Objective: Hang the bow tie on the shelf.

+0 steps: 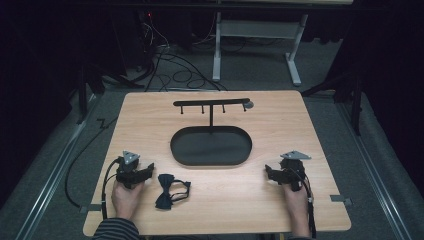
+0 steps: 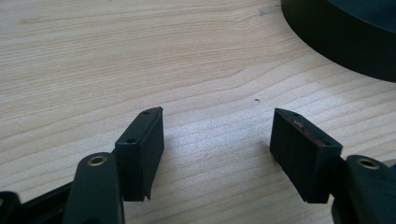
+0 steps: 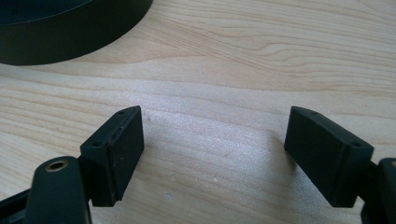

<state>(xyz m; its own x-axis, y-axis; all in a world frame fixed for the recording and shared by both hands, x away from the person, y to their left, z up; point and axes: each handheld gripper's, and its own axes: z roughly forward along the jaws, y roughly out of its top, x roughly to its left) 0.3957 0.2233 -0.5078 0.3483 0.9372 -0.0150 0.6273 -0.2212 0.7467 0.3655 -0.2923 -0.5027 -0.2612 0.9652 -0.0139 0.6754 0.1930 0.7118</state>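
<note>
The left gripper [image 1: 145, 171] is being held low over the table [image 1: 280, 125] near its front left corner, with its jaws spread wide and nothing between them, and the right gripper [image 1: 269, 172] is being held the same way near the front right, also wide apart and empty. A black bow tie [image 1: 169, 190] is lying just beside the left gripper, while a black stand [image 1: 211, 104] with an oval tray [image 1: 210, 146] is standing between and beyond the grippers.
</note>
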